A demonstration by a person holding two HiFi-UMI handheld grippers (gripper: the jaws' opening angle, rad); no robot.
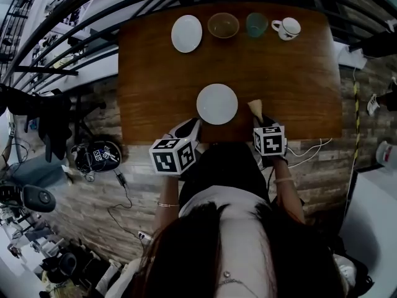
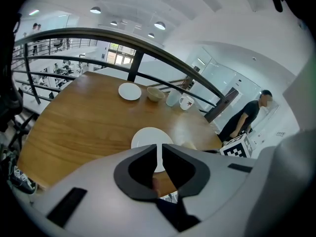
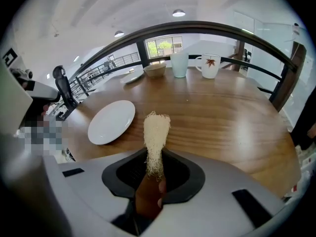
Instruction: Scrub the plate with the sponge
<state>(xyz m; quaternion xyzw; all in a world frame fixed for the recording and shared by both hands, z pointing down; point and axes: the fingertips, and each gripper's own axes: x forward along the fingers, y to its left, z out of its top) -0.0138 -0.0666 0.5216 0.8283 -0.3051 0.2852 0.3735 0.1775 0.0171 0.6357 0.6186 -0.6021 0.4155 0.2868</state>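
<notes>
The right gripper (image 3: 155, 157) clamps a pale loofah sponge (image 3: 157, 127). The left gripper (image 2: 159, 148), jaws nearly together and empty, sits near the white plate (image 1: 217, 103).

The surface (image 1: 155, 73) was warm brown wood; on it the near plate (image 1: 217, 103) and far plate (image 1: 187, 33) were plain white, the bowl (image 1: 223, 25) tan, the cup (image 1: 256, 24) pale blue-green, the mug (image 3: 210, 65) white with a red leaf. The sponge (image 3: 156, 132) was pale straw-coloured. The left gripper (image 2: 159, 152) and right gripper (image 3: 155, 157) were light grey with dark grey fingers (image 3: 187, 177), their cubes (image 1: 173, 156) patterned in black-and-white squares.
</notes>
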